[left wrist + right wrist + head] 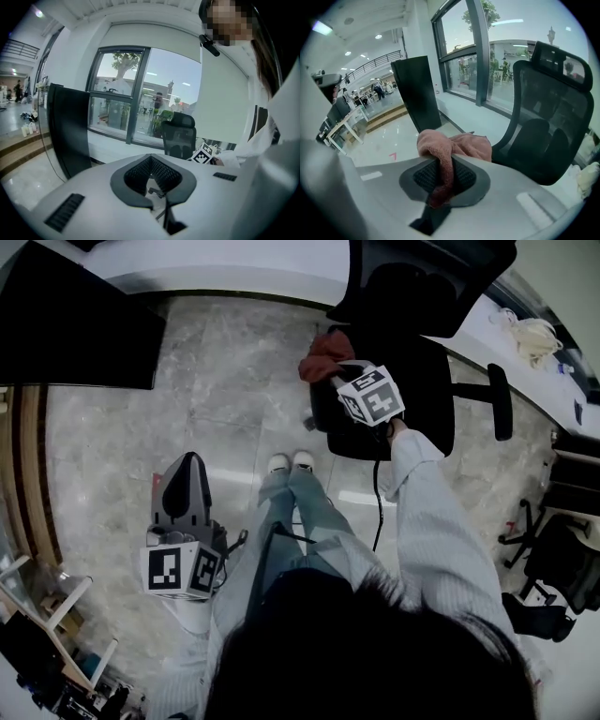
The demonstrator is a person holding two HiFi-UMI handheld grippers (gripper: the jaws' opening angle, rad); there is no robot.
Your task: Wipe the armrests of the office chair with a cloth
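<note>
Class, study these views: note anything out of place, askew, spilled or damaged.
Nothing stands out. The right gripper is clamped on the pink cloth at the office chair, which stands upright; the left gripper hangs shut and empty.

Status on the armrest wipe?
Right gripper shut on pink cloth, at office chair side. Left gripper shut, empty, hanging low. Far armrest not yet wiped. Nothing blocking.

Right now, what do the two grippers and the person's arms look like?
Both grippers have light grey shells with black textured pads inside the jaws. The left gripper and the right gripper each carry a white cube with black square markers. A black cable runs from the right one. The sleeve is a pale, finely striped shirt.
</note>
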